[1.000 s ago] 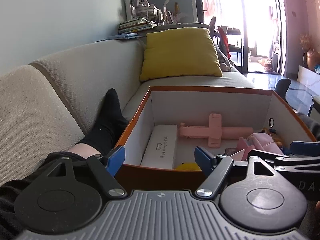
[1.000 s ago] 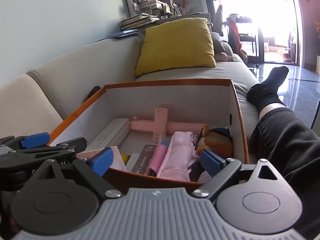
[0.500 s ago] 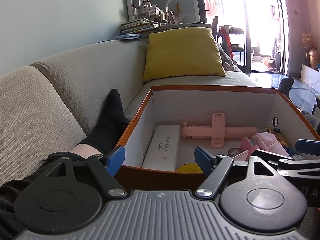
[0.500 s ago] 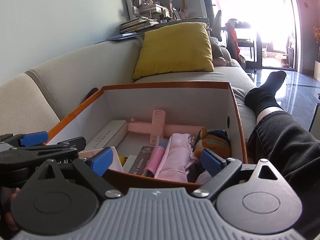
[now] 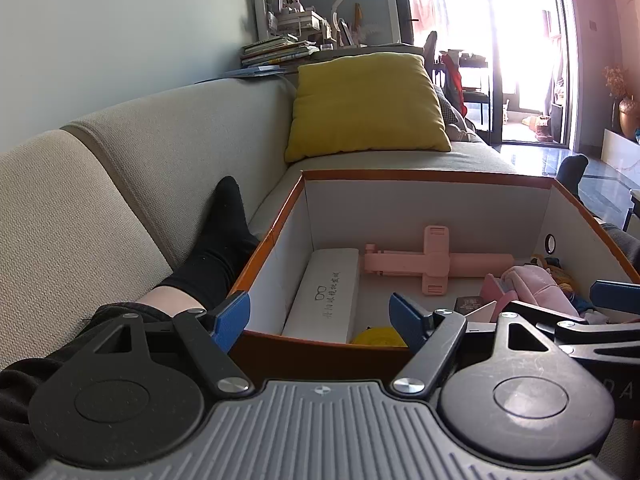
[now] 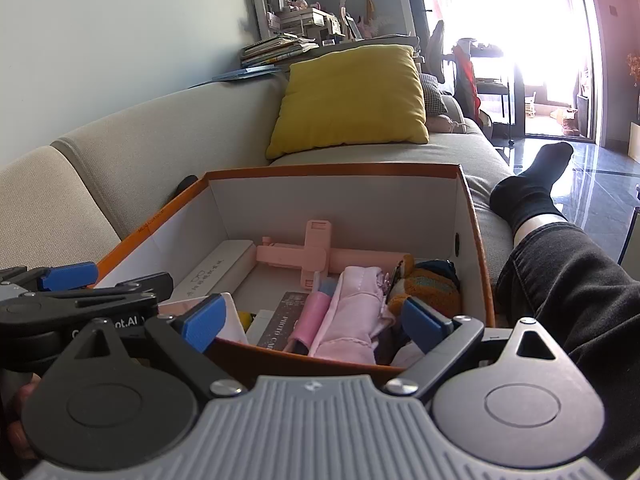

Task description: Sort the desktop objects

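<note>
1. Left wrist view: the left gripper (image 5: 320, 316) hangs with its blue fingers spread wide and nothing between them, right at the near wall of the orange box (image 5: 424, 176).
2. Just beyond its fingers, inside the box, a white case (image 5: 324, 296) lies along the left wall, and a pink stick (image 5: 436, 260) lies across the far end.
3. A yellow thing (image 5: 378, 337) peeks up between the fingertips, too hidden to name.
4. Off to the right sits the right gripper (image 5: 612, 292).
5. Right wrist view: the right gripper (image 6: 316, 320) is also wide open and empty, over the near wall.
6. Ahead of it lie a pink cloth (image 6: 352, 312), a dark card (image 6: 280, 320) and a plush toy (image 6: 428, 284).
7. The left gripper (image 6: 68, 276) shows at the left.
8. A yellow cushion (image 6: 348, 96) sits far beyond on the sofa (image 6: 120, 152).
</note>
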The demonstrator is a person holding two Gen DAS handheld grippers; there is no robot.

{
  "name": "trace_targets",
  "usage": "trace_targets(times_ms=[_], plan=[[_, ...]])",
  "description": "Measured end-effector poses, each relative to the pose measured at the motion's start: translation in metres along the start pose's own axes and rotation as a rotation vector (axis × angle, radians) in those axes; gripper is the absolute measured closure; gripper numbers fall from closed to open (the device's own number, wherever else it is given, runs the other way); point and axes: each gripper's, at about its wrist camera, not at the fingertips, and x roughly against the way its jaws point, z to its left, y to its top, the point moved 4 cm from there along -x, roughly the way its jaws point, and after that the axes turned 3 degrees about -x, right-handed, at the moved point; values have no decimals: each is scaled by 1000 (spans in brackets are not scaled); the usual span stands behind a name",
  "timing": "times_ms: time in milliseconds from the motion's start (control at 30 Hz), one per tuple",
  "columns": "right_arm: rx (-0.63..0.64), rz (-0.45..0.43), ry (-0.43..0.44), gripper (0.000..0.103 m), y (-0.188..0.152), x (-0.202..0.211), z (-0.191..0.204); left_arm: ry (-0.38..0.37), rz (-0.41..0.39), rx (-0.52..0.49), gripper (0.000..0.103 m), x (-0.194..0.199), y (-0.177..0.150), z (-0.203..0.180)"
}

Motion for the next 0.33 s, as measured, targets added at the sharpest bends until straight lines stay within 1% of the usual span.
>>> trace_targets(times_ms=[333], plan=[[-1,0,-2,8,-1,0,0,-3,1,-2,13,0,0,1]])
